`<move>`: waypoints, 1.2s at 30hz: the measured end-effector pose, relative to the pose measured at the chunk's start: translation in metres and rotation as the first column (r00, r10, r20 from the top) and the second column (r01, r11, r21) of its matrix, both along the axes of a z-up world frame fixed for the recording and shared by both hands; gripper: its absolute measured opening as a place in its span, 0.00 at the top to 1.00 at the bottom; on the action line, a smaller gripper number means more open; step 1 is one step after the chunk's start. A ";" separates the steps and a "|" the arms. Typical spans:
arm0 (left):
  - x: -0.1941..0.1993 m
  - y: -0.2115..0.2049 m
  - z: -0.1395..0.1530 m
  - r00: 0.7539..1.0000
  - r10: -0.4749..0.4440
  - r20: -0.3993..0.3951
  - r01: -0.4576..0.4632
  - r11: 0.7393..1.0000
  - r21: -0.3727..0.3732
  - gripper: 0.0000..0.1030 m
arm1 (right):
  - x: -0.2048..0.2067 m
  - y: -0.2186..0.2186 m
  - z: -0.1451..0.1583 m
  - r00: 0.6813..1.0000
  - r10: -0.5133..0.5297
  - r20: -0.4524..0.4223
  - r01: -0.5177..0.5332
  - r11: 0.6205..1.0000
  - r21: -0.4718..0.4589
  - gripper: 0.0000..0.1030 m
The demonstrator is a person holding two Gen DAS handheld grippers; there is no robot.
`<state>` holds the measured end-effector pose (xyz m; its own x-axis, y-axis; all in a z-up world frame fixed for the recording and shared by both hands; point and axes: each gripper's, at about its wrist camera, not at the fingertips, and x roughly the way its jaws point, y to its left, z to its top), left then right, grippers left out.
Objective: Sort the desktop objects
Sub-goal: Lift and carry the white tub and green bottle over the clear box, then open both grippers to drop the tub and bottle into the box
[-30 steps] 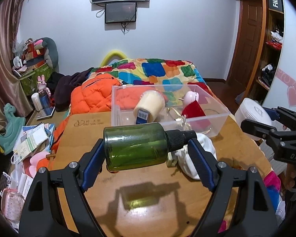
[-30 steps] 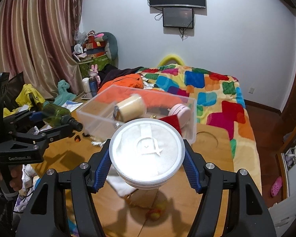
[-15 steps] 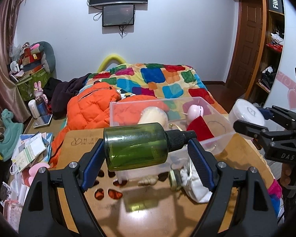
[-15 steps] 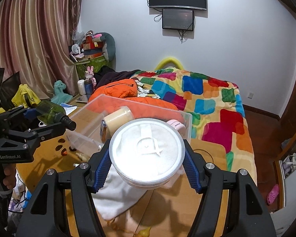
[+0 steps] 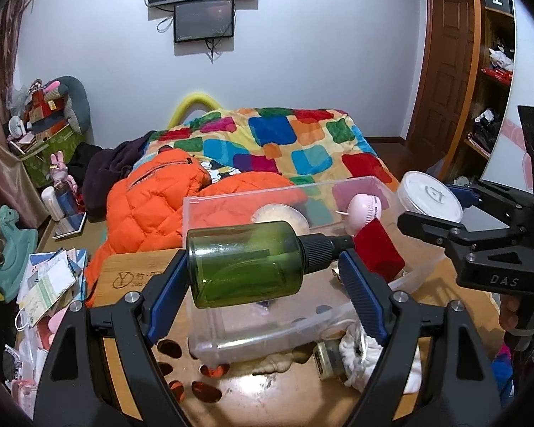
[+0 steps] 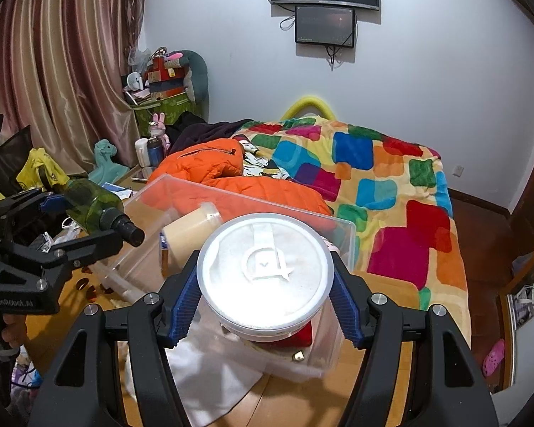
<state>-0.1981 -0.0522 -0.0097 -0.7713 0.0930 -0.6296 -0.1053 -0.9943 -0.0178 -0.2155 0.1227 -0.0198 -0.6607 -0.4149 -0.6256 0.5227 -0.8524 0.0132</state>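
Observation:
My left gripper [image 5: 263, 288] is shut on a dark green bottle [image 5: 245, 263] with a black cap, held sideways above the near end of the clear plastic bin [image 5: 231, 341]. My right gripper [image 6: 265, 302] is shut on a round white jar [image 6: 265, 274], its embossed lid facing the camera, held over the bin's [image 6: 181, 192] right part. Inside the bin lie a cream cylinder container [image 6: 187, 235], a pink round item [image 5: 365, 210] and a red box [image 5: 379, 249]. In the left wrist view the white jar [image 5: 429, 195] and right gripper [image 5: 441, 213] hang at the right.
The bin sits on a wooden table [image 5: 267, 402] with cut-out holes. A white cloth [image 6: 210, 377] and a small gold-capped jar [image 5: 329, 359] lie beside the bin. Behind are an orange jacket [image 5: 149, 206] and a bed with a colourful blanket [image 6: 373, 174]. Papers [image 5: 50, 284] clutter the left.
Both grippers have moved forward with their objects, from short of the bin to above it. The bin now appears closer and lower in both views.

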 end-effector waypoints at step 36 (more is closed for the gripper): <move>-0.030 0.012 -0.038 0.997 -0.016 0.082 0.019 0.999 -0.039 0.18 | -0.035 -0.017 -0.049 0.994 -0.002 0.107 -0.007 0.997 0.078 0.40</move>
<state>-0.2286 -0.0405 -0.0477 -0.7157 0.0798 -0.6939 -0.1224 -0.9924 0.0120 -0.2505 0.1059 -0.0683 -0.5876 -0.3632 -0.7231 0.5240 -0.8517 0.0020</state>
